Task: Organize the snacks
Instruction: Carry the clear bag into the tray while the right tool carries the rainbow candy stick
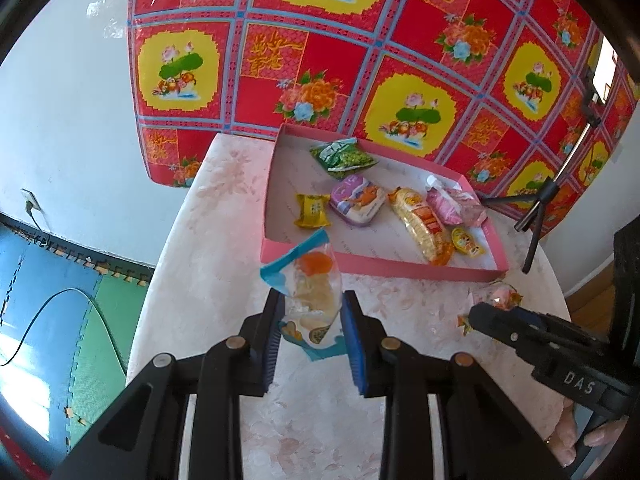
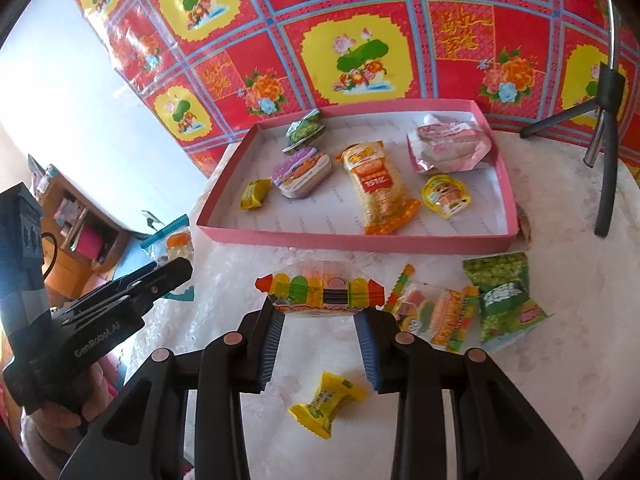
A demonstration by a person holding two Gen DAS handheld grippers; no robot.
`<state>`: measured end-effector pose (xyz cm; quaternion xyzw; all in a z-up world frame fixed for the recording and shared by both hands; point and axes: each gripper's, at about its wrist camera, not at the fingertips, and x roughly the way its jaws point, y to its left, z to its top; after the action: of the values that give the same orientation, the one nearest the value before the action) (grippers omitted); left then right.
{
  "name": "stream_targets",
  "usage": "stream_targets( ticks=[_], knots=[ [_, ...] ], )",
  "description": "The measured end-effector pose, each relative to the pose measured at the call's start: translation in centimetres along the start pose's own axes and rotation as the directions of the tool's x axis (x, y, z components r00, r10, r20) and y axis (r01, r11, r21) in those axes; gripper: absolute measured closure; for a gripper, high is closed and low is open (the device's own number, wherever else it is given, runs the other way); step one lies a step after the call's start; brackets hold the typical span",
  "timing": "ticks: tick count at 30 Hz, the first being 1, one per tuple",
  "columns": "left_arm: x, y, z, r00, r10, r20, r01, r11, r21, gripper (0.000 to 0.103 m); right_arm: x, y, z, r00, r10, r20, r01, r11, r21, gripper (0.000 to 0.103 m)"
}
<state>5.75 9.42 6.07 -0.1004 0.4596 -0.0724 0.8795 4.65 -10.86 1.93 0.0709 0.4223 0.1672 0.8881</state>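
Gripping a clear snack bag [image 1: 314, 300] with teal ends, the left gripper [image 1: 312, 336] fills the lower middle of the left wrist view; its jaws are narrow and pressed on the bag's lower half, and the bag stands up toward the near wall of the pink tray [image 1: 384, 266]. The tray sits at the centre of that frame on the pale tabletop [image 1: 224, 216]. Inside it lie a green pea packet [image 1: 344, 158], a small yellow packet [image 1: 312, 211], a purple tin [image 1: 358, 199], a long orange cracker pack [image 1: 420, 222], a pink pouch [image 1: 454, 204] and a little yellow jelly cup [image 1: 466, 242].

At centre of the right wrist view, the right gripper [image 2: 320, 334] has its jaws closed narrowly on a clear wrapped sweet [image 2: 320, 290] with rainbow-striped ends, held crosswise just below the tray's near wall. To its right on the tabletop rest a gummy packet [image 2: 434, 312] and a second green pea packet [image 2: 506, 300], touching each other. A yellow candy [image 2: 326, 404] lies in the lower middle of the frame, under the jaws. A black tripod [image 2: 604, 136] stands at the upper right, against a red and yellow patterned cloth [image 2: 360, 20] across the top.
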Motion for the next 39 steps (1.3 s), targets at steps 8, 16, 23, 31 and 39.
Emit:
stream_targets(
  ticks=[8,16,23,31,39],
  knots=[
    [0.0,-0.6,1.1,1.0,-0.009,0.004,0.009,1.0,0.018,0.073,-0.8,-0.8,1.1,1.0,-0.001,0.024,0.0,1.0,0.006,0.067],
    [0.5,-1.5,2.8,1.0,-0.015,0.018,0.014,0.999,0.041,0.073,-0.4,-1.0,2.5,0.999,-0.007,0.038,0.007,1.0,-0.005,0.067],
    [1.8,-1.9,5.0,1.0,-0.01,0.03,0.008,0.998,0.057,0.073,0.8,-1.2,4.4,0.999,-0.007,0.037,0.007,1.0,-0.009,0.067],
    [3.9,-2.1,6.6,1.0,0.003,0.023,-0.005,0.998,0.068,0.073,2.1,-1.7,6.8,0.999,-0.014,0.035,0.014,1.0,-0.001,0.067],
    [6.0,-2.2,7.7,1.0,0.008,0.014,-0.009,0.998,0.063,0.073,3.8,-2.6,9.2,0.999,-0.028,0.044,0.028,1.0,0.004,0.067]
  ],
)
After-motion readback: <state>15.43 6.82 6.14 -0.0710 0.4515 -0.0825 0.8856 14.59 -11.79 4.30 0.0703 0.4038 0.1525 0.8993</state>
